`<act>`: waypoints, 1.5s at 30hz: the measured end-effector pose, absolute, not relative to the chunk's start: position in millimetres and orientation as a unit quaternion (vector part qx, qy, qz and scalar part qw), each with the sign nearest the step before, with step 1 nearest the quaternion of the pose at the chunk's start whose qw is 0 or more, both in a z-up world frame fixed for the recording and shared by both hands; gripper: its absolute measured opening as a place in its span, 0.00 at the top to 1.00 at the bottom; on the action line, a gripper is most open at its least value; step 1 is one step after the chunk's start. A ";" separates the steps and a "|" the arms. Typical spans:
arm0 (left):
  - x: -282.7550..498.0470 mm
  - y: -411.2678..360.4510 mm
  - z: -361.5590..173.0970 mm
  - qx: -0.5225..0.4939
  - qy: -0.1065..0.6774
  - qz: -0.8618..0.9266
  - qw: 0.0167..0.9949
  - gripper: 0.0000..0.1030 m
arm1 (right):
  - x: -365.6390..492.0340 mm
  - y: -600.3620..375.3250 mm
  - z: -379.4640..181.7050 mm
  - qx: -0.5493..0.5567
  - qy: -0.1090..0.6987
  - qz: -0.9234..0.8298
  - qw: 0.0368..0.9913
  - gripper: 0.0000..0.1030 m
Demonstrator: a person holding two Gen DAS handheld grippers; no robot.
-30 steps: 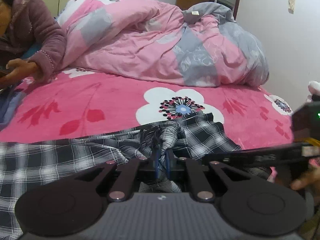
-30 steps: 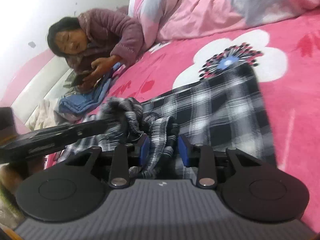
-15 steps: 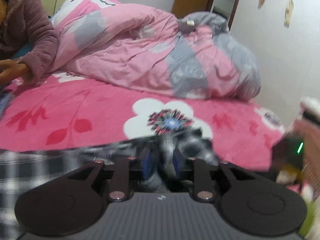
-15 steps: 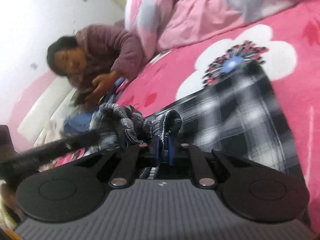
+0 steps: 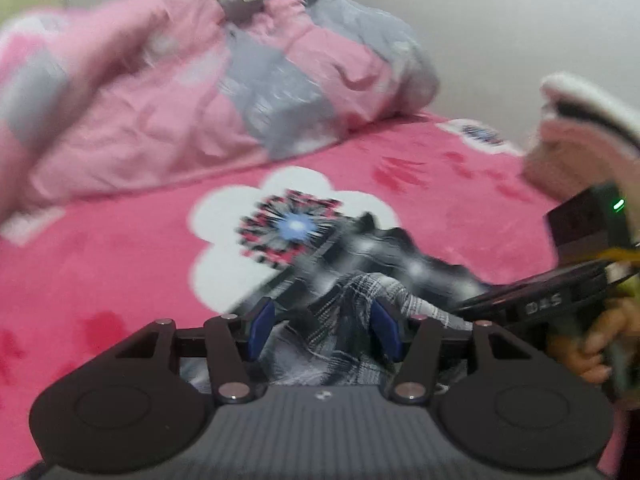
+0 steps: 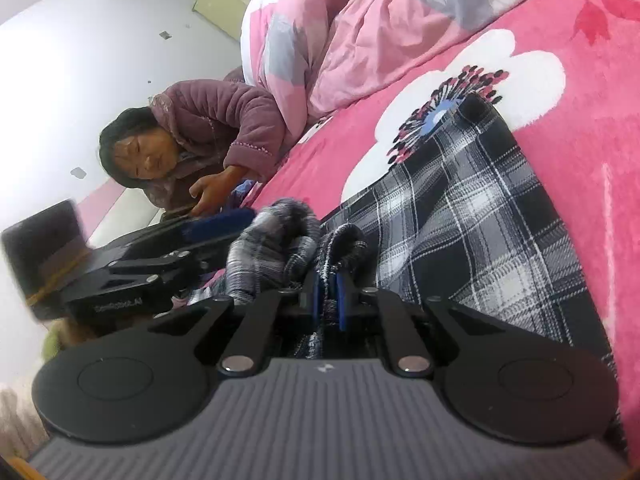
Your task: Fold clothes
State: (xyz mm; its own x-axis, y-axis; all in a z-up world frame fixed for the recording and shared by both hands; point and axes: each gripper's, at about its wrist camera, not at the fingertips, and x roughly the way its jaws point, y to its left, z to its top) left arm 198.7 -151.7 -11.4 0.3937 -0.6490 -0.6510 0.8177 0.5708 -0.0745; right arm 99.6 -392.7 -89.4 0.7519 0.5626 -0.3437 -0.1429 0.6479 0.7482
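Lying bunched on the bed (image 6: 580,92): plaid cloth (image 6: 460,216). Right gripper (image 6: 329,300) clamping a cloth fold; left gripper (image 5: 324,330) opening, pads clear of the cloth between them. Advisable: regripping a flat edge, keeping tension.

Soft indoor light; left view motion-blurred.

Home bedroom: bed with pink floral blanket (image 5: 120,248), rumpled quilt (image 5: 192,92) (pink-grey), wardrobe (image 6: 224,4) behind.
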 end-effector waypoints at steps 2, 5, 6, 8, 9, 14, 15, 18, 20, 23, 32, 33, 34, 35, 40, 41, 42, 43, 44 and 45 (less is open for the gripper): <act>213.3 -147.2 -14.5 0.107 0.341 -0.473 0.805 0.35 | 99.7 -393.7 -90.6 0.368 0.286 0.208 0.860 0.93; 234.3 -146.0 -22.4 0.084 0.375 -0.510 0.770 0.33 | 99.8 -394.0 -90.5 0.366 0.284 0.214 0.860 0.93; 241.4 -146.5 -25.6 0.073 0.389 -0.519 0.757 0.33 | 99.6 -394.2 -90.6 0.366 0.283 0.215 0.860 0.93; 253.8 -146.2 -32.7 0.046 0.414 -0.532 0.738 0.37 | 100.3 -394.5 -91.5 0.366 0.284 0.215 0.860 0.93; 259.0 -145.4 -36.6 0.029 0.423 -0.535 0.731 0.45 | 100.8 -394.9 -92.1 0.367 0.285 0.214 0.859 0.93; 260.8 -137.5 -47.1 -0.004 0.428 -0.529 0.733 0.81 | 102.2 -394.9 -94.6 0.368 0.289 0.212 0.858 0.93; 259.7 -135.2 -46.2 -0.010 0.432 -0.526 0.733 0.83 | 101.9 -394.5 -94.6 0.368 0.289 0.211 0.858 0.93; 257.0 -127.5 -39.4 -0.031 0.445 -0.522 0.727 0.86 | 101.5 -394.0 -94.3 0.366 0.289 0.211 0.859 0.93; 256.1 -121.4 -29.9 -0.050 0.456 -0.529 0.714 0.87 | 101.2 -394.2 -94.5 0.366 0.288 0.212 0.859 0.93; 257.0 -112.5 -11.8 -0.084 0.472 -0.572 0.666 0.87 | 101.5 -395.1 -95.5 0.370 0.287 0.210 0.858 0.93; 262.3 -146.2 -30.7 0.005 0.489 -0.568 0.662 0.86 | 100.9 -399.4 -98.3 0.390 0.277 0.210 0.853 0.93; 265.6 -148.5 -32.5 0.009 0.486 -0.564 0.667 0.86 | 100.8 -399.9 -98.6 0.392 0.276 0.210 0.852 0.93; 268.9 -150.3 -34.5 0.009 0.486 -0.561 0.670 0.86 | 100.7 -400.5 -98.9 0.394 0.275 0.211 0.851 0.93; 272.2 -152.1 -36.5 0.010 0.486 -0.558 0.673 0.86 | 101.1 -401.0 -99.4 0.396 0.276 0.211 0.850 0.93; 267.1 -157.9 -41.3 0.031 0.475 -0.561 0.678 0.85 | 102.9 -405.9 -103.1 0.412 0.279 0.215 0.840 0.91; 267.0 -157.4 -42.1 0.029 0.475 -0.561 0.677 0.85 | 103.2 -408.8 -104.4 0.423 0.279 0.217 0.834 0.91; 268.0 -157.5 -43.1 0.029 0.477 -0.561 0.676 0.84 | 103.5 -411.8 -105.8 0.433 0.279 0.219 0.828 0.91; 268.9 -157.5 -44.2 0.029 0.479 -0.561 0.675 0.83 | 104.3 -414.4 -107.7 0.444 0.280 0.221 0.822 0.91; 269.1 -157.3 -44.6 0.031 0.479 -0.560 0.676 0.82 | 105.0 -416.9 -109.9 0.456 0.282 0.224 0.814 0.91; 267.9 -157.3 -44.3 0.037 0.476 -0.559 0.678 0.80 | 106.1 -419.4 -112.3 0.466 0.285 0.228 0.806 0.91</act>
State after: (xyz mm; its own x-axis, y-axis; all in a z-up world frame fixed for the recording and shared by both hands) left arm 267.9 -157.3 -44.3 -0.0784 -0.7230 -0.6864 0.7938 0.3712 -0.4817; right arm 106.1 -419.4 -112.3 0.7334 0.6337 -0.2460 -0.1026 0.4610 0.8814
